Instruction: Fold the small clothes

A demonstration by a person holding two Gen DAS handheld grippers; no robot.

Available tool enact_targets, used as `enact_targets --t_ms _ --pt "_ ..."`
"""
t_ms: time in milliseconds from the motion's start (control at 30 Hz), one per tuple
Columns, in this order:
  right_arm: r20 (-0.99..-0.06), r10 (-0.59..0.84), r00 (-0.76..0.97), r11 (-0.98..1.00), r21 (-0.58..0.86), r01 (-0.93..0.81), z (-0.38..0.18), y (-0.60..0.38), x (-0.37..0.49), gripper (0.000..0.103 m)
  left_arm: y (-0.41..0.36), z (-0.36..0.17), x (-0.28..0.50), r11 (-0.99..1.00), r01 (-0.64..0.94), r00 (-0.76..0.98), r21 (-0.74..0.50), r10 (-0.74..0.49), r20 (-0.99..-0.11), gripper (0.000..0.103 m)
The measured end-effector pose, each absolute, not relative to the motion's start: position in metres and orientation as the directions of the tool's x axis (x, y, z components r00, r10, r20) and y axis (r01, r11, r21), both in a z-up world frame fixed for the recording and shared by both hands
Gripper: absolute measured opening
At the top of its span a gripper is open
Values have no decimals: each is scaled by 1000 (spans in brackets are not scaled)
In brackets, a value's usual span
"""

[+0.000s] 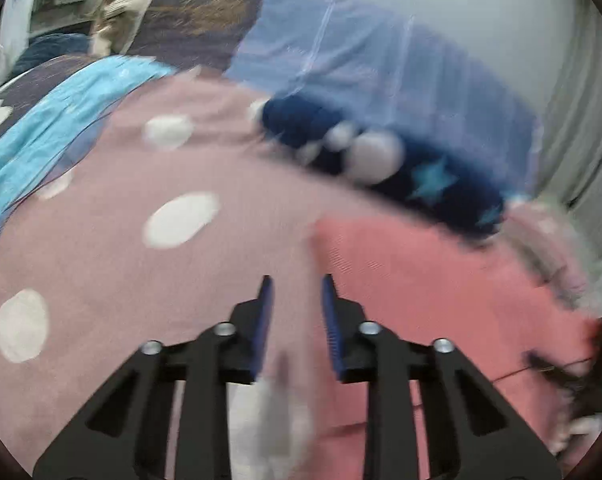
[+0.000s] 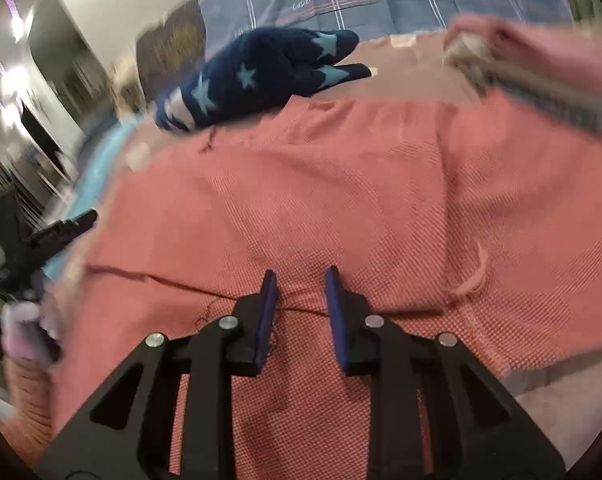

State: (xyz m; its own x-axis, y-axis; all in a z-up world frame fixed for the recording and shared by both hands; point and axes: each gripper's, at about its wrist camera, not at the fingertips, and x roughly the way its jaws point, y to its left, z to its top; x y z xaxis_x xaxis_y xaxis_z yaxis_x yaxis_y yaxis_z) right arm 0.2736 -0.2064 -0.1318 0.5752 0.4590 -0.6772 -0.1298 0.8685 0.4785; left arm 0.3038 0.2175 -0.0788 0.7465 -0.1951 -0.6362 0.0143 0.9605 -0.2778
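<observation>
A coral-red knitted garment [image 2: 341, 184] lies spread on a pink bed cover with white dots [image 1: 141, 184]. It also shows in the left wrist view [image 1: 441, 280]. My right gripper [image 2: 300, 274] is open and empty, hovering over the garment's near hem. My left gripper [image 1: 297, 280] is open and empty, over the garment's left edge where it meets the cover. The left gripper also shows at the left of the right wrist view [image 2: 61, 228]. A dark blue garment with light blue stars [image 2: 261, 76] lies bunched beyond the red one.
A blue striped sheet [image 1: 381, 64] lies at the back. A turquoise cloth [image 1: 41, 140] lies at the left. A pink and grey bundle of clothes [image 2: 521, 60] sits at the far right. Grey wall and curtain stand behind.
</observation>
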Motion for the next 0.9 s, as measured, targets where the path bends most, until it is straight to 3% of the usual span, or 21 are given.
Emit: enact_targets --t_ms 67,133,233,333,400,433,533,567,700,767,800,833,900 --pt "-665 468 582 861 491 -130 -135 -206 274 23 190 -61 305 963 112 752 -245 -243 -613 23" --pt "-670 456 585 869 476 -133 -135 -203 273 23 168 -66 314 969 151 724 -196 -243 -646 24" --pt "-672 451 588 873 468 -135 -135 -200 273 23 148 -119 343 998 55 622 -9 -41 -782 26" --pt "-682 424 596 888 441 -126 -126 -199 274 21 139 -126 342 996 51 646 75 25 -763 25" --pt "-711 321 626 935 344 -89 -111 -198 260 20 133 -129 342 991 55 649 124 59 -759 25" --pt "-705 246 665 961 267 -73 -96 -201 243 25 132 -127 343 990 59 649 129 60 -758 25" --pt "-652 78 754 996 87 -28 -65 -221 199 58 148 -120 339 998 55 649 36 -9 -761 26" --pt "-640 27 768 999 36 -6 -61 -229 189 64 150 -119 337 999 48 649 24 -13 -761 26" --pt "-617 -261 743 962 -227 150 -61 -270 160 71 117 -94 323 993 114 673 35 -51 -738 29" --pt "-608 -328 723 941 -274 196 -67 -282 155 71 79 -75 310 978 207 695 33 -123 -709 51" --pt "-608 -363 706 927 -313 207 -74 -285 154 72 58 -67 304 968 250 706 39 -154 -692 57" --pt "-609 -402 684 908 -364 209 -82 -285 157 75 46 -66 301 961 273 708 45 -169 -685 62" --pt "-593 -480 647 860 -465 212 -100 -286 165 78 9 -76 297 939 340 682 57 -204 -703 62"
